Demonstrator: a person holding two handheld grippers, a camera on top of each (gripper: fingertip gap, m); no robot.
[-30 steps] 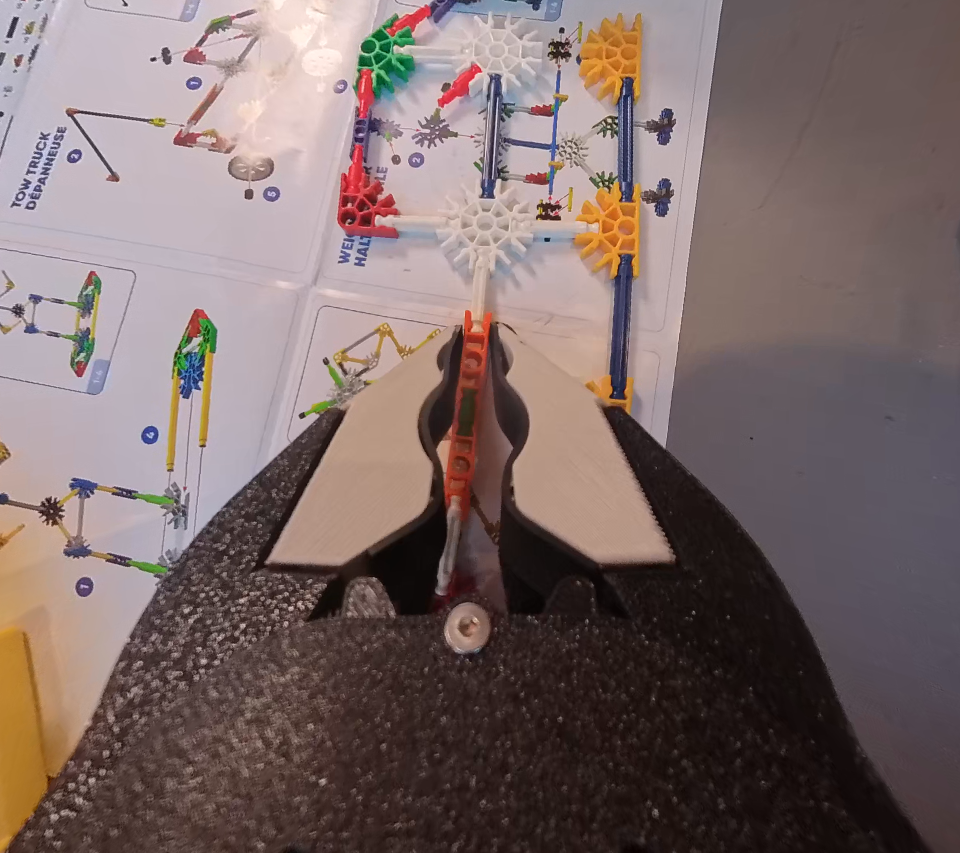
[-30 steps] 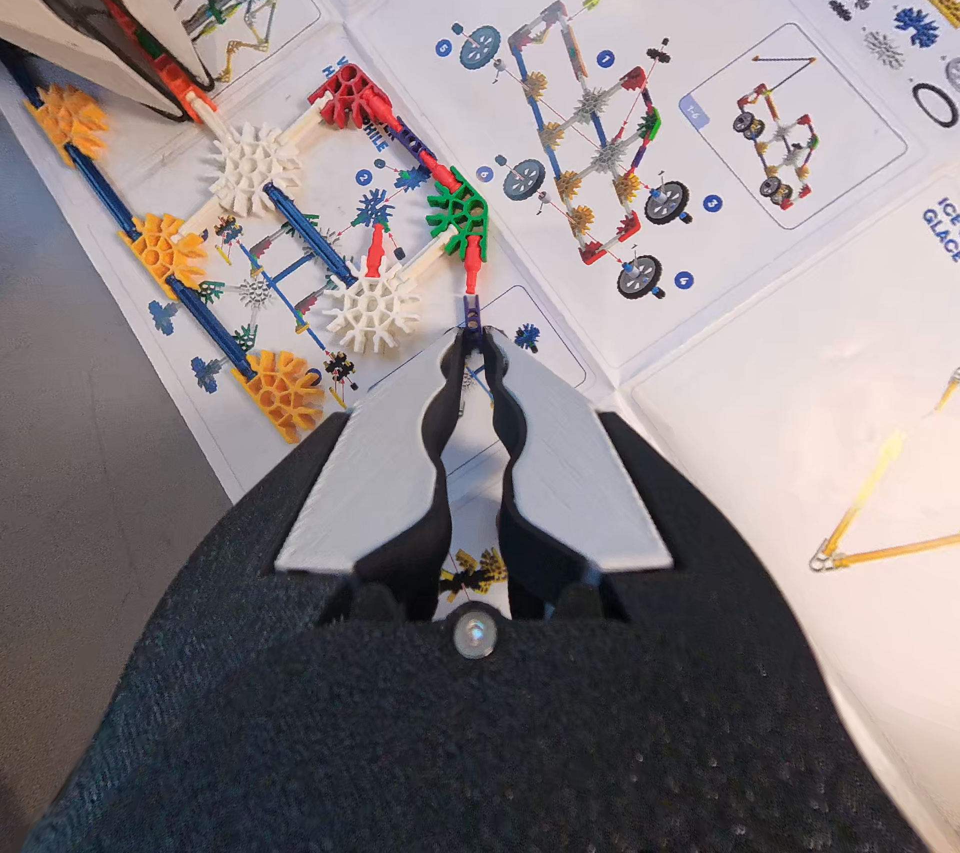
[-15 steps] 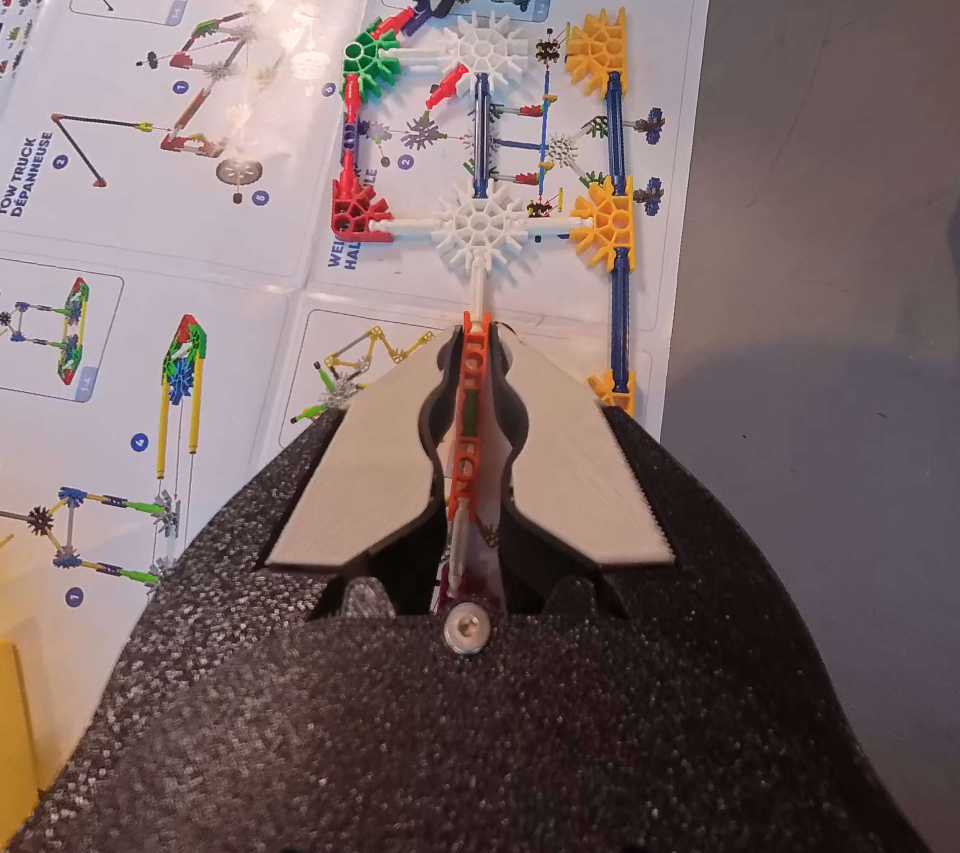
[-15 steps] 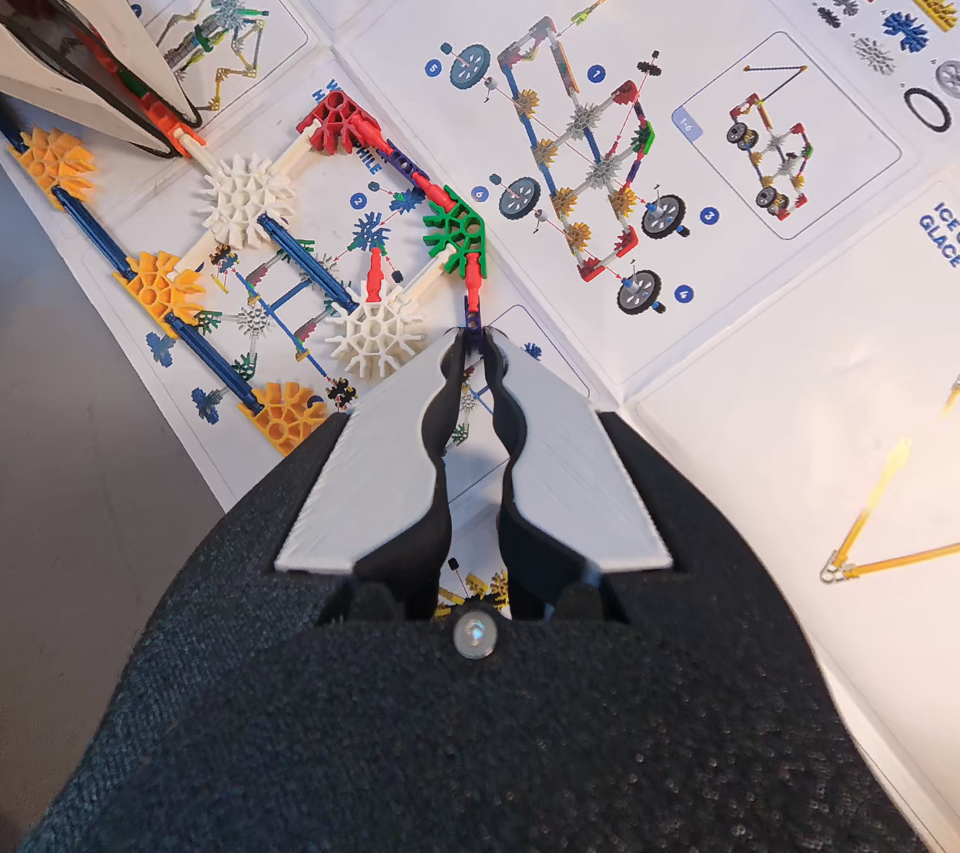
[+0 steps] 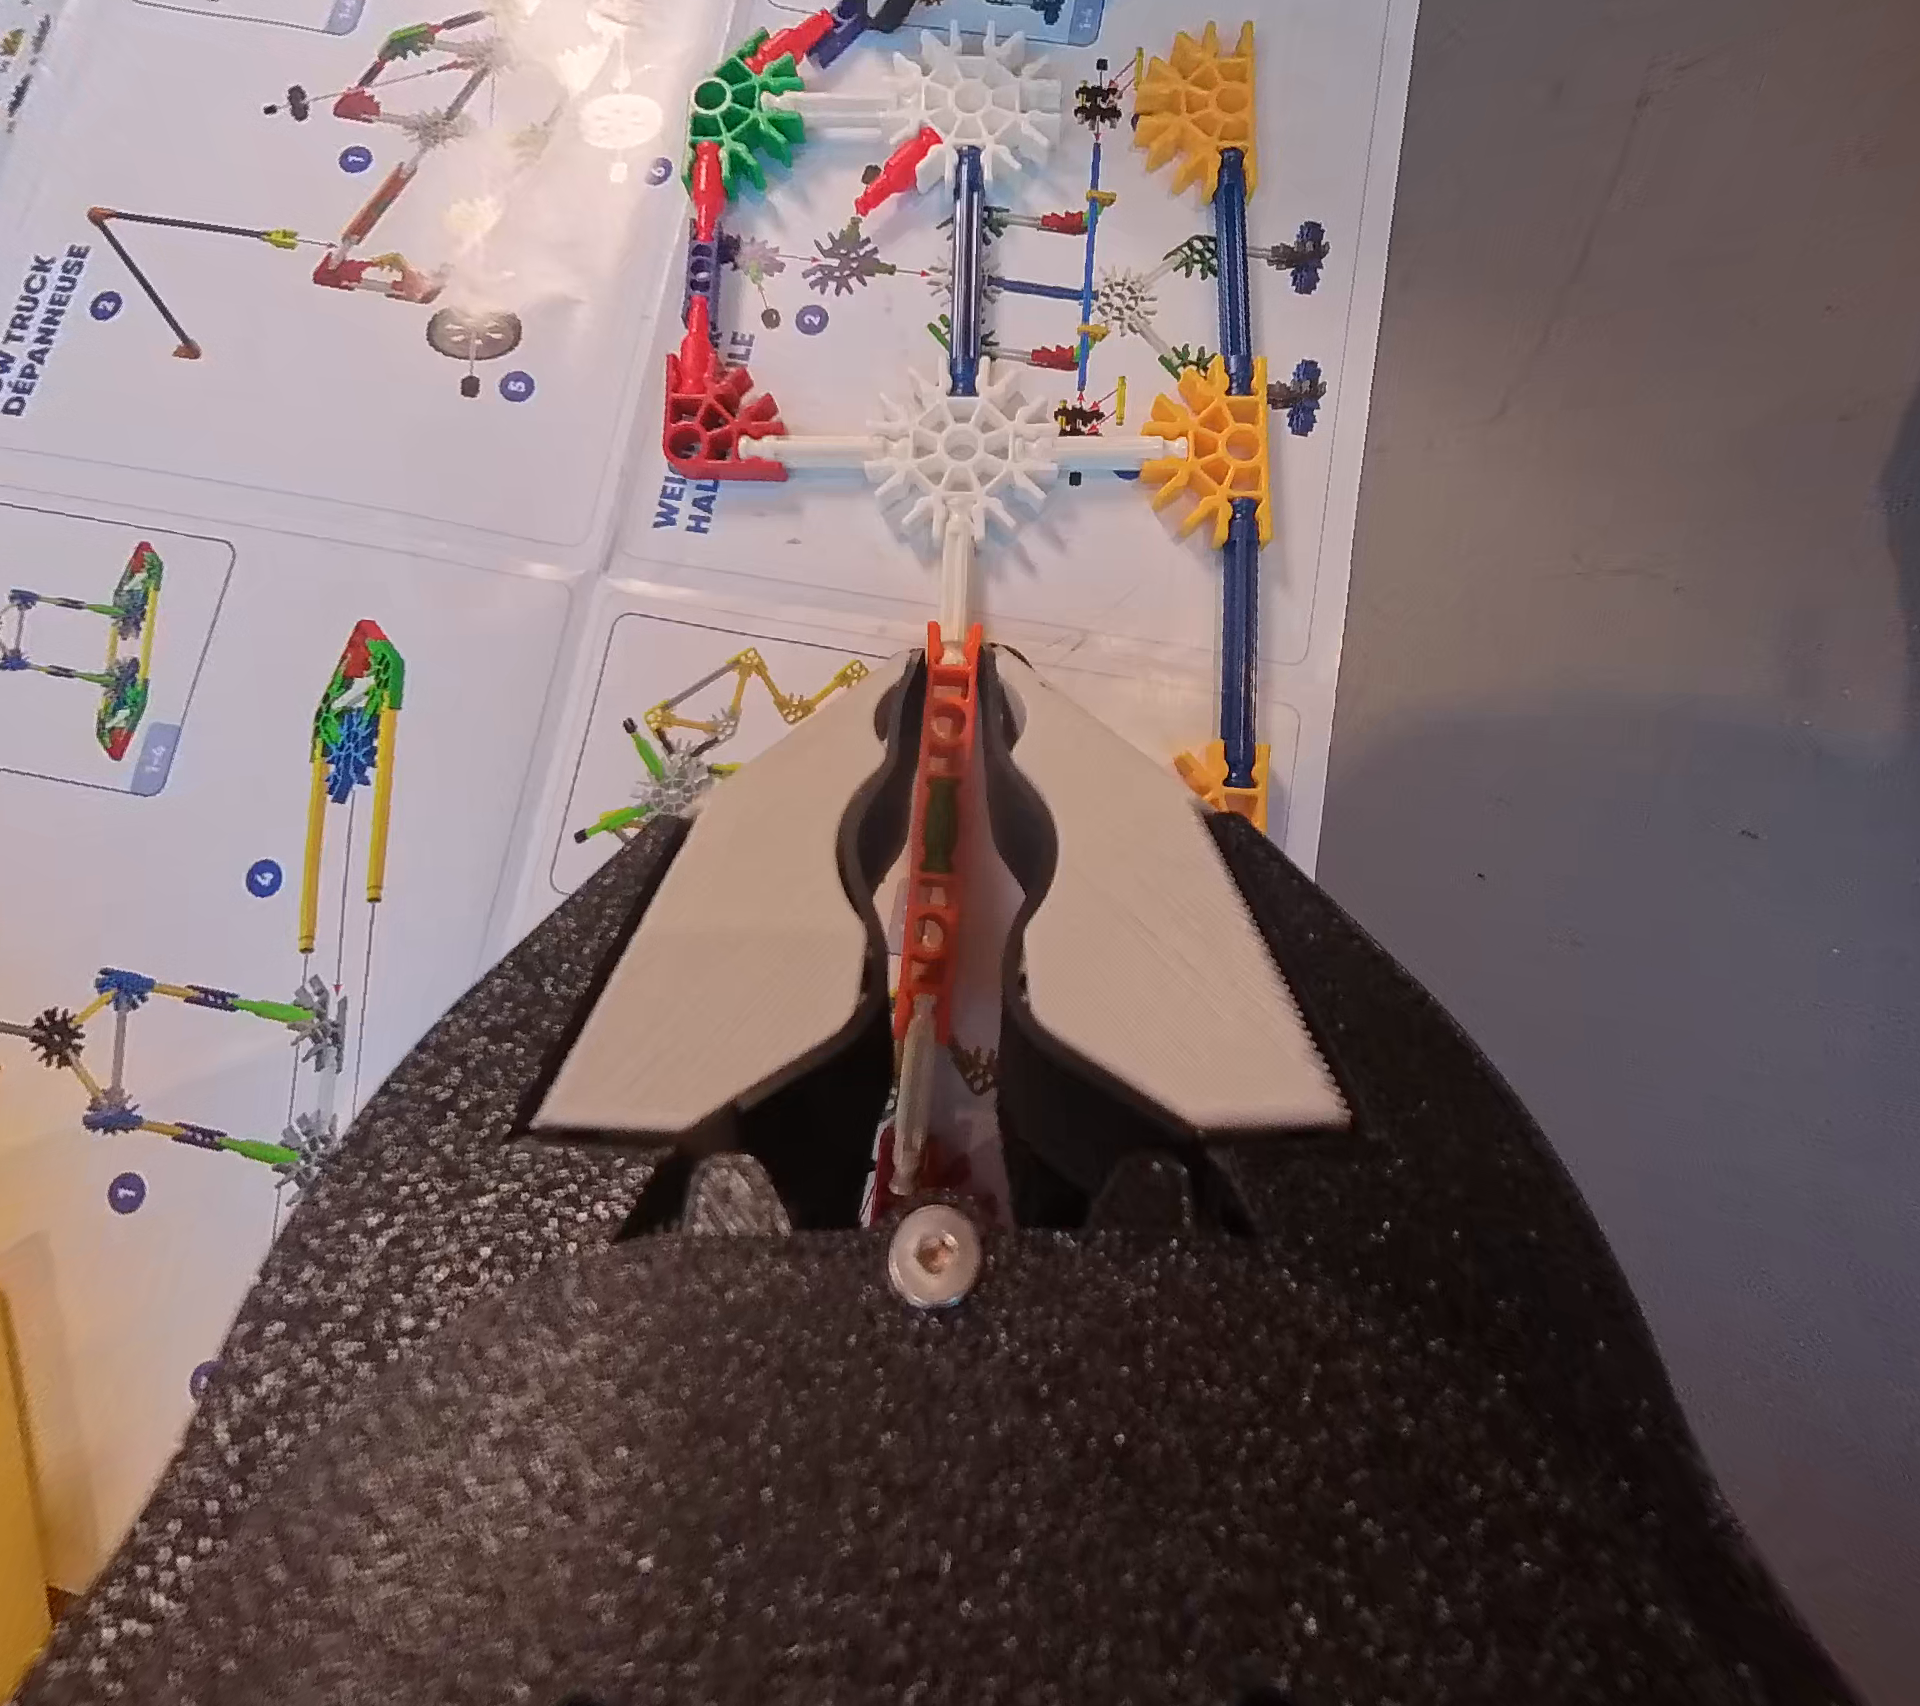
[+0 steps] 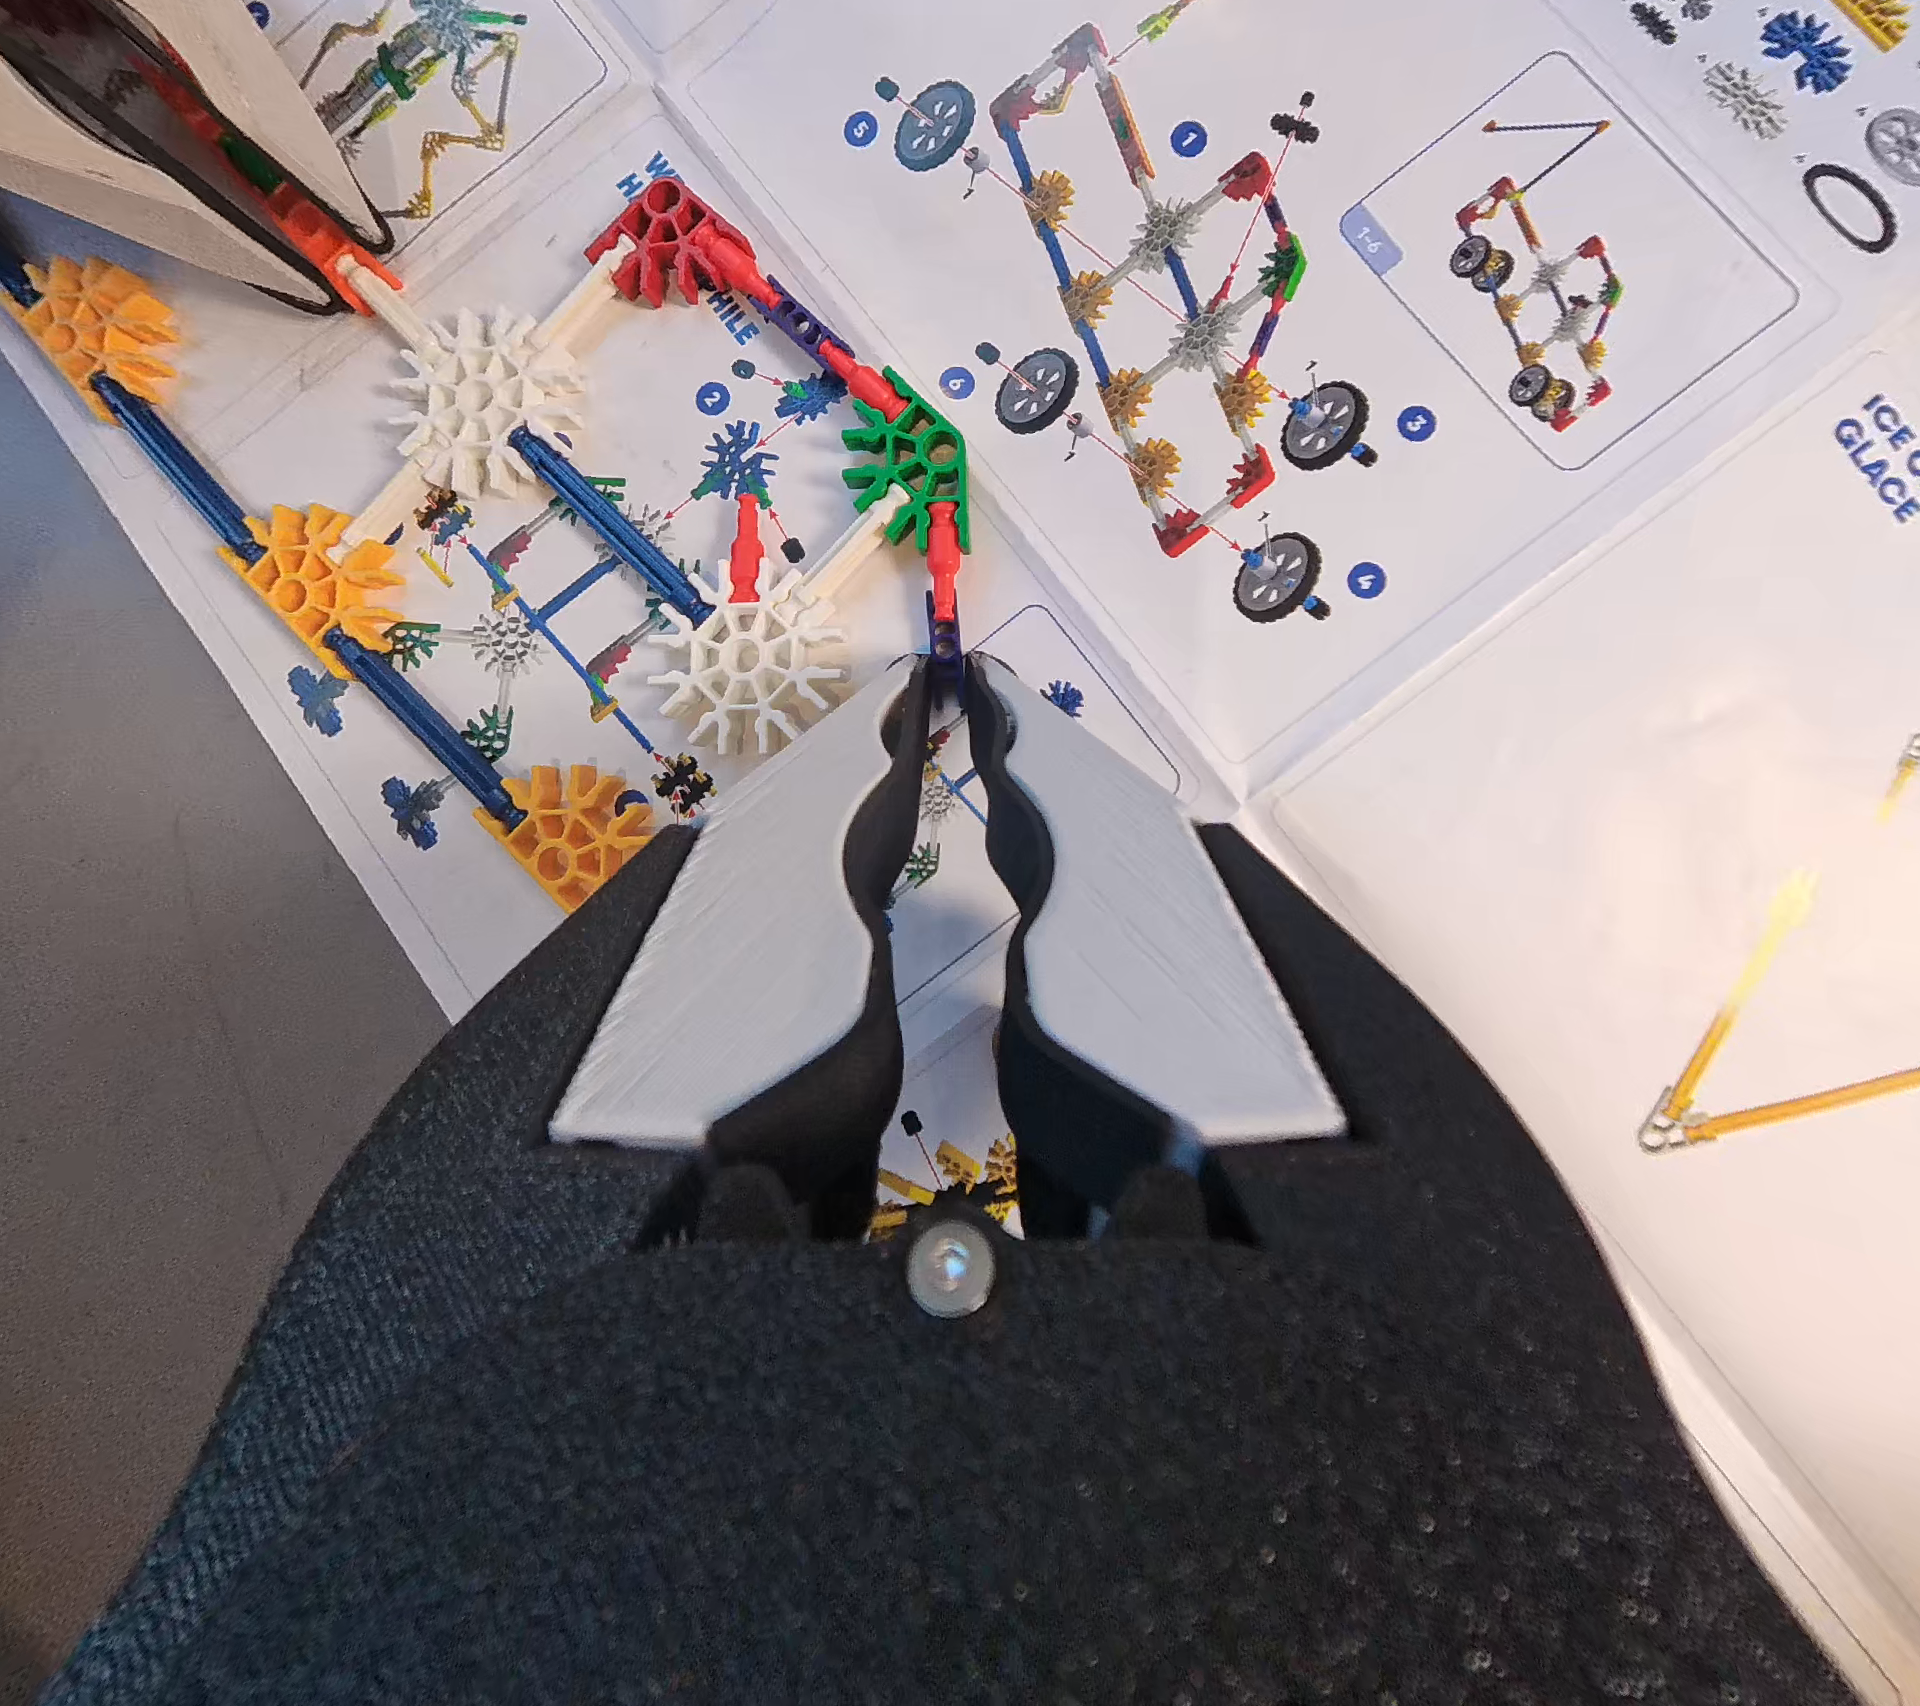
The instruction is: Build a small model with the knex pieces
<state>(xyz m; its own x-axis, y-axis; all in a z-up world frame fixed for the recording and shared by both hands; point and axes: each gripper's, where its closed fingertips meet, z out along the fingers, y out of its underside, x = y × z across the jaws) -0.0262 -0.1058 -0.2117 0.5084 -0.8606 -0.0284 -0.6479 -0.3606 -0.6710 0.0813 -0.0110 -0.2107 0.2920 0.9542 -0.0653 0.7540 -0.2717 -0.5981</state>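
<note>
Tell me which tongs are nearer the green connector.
Right. The right tongs pinch a purple piece one short red rod from the green connector; the left tongs grip an orange connector beyond the white snowflake hub.

Grey tabletop (image 5: 1621, 513) under a glossy instruction sheet (image 5: 436, 576), warm glare across it.

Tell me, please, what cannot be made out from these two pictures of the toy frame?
- Left wrist view: the near end of the orange connector and its white rod runs under the left gripper body.
- Right wrist view: most of the purple connector sits between the right gripper fingers.
- Left wrist view: the lowest yellow connector is partly covered by the gripper.
- Left wrist view: glare washes out part of the instruction sheet.
</note>
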